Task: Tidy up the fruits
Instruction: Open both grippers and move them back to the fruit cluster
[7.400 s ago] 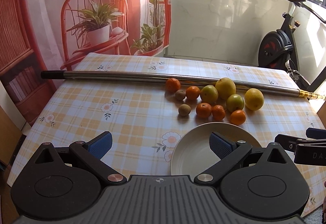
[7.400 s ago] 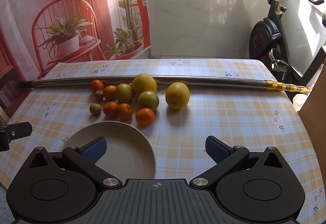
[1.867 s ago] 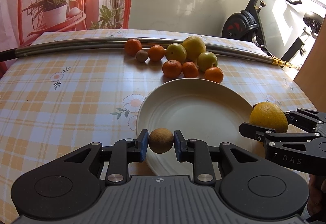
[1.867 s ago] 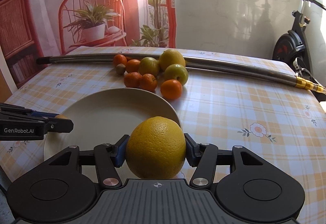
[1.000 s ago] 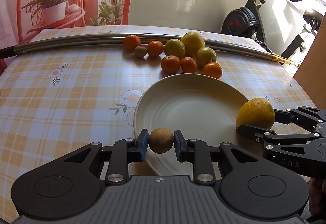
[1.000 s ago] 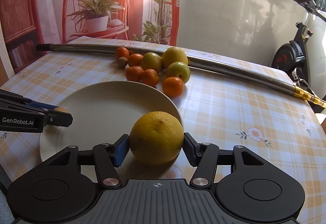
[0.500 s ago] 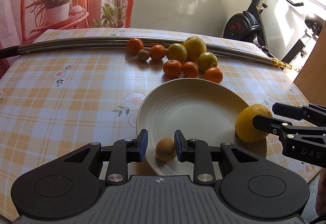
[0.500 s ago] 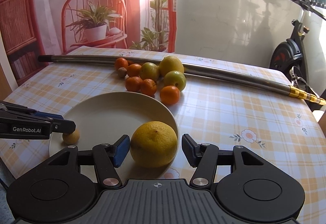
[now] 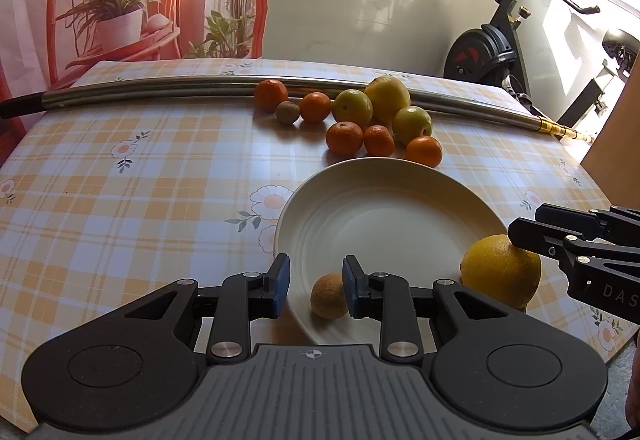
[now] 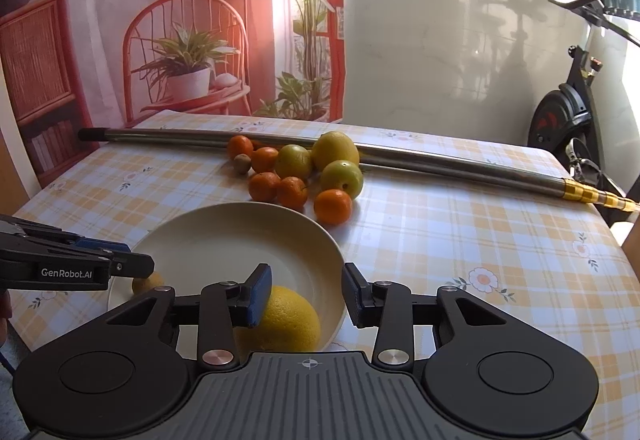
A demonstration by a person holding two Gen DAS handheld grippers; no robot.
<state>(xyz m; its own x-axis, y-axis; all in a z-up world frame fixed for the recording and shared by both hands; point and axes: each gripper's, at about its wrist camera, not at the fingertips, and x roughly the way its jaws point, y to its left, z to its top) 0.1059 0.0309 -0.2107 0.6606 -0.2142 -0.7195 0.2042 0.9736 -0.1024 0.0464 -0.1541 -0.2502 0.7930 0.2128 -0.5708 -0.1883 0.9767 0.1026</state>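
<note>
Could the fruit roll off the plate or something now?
Maybe. The big yellow fruit sits right at the plate's near rim, so it might roll off onto the table. The small brown fruit lies beside the left claw's blue pad; a sideways nudge as it pulls away could send it rolling. The right claw is open just above the yellow fruit and could bump it too.

Both wrist views look forward, low and close, across the bench (image 9: 120, 200); both share the plate (image 9: 400, 176) (image 10: 224, 224) and fruit pile (image 9: 348, 112) (image 10: 296, 168).
</note>
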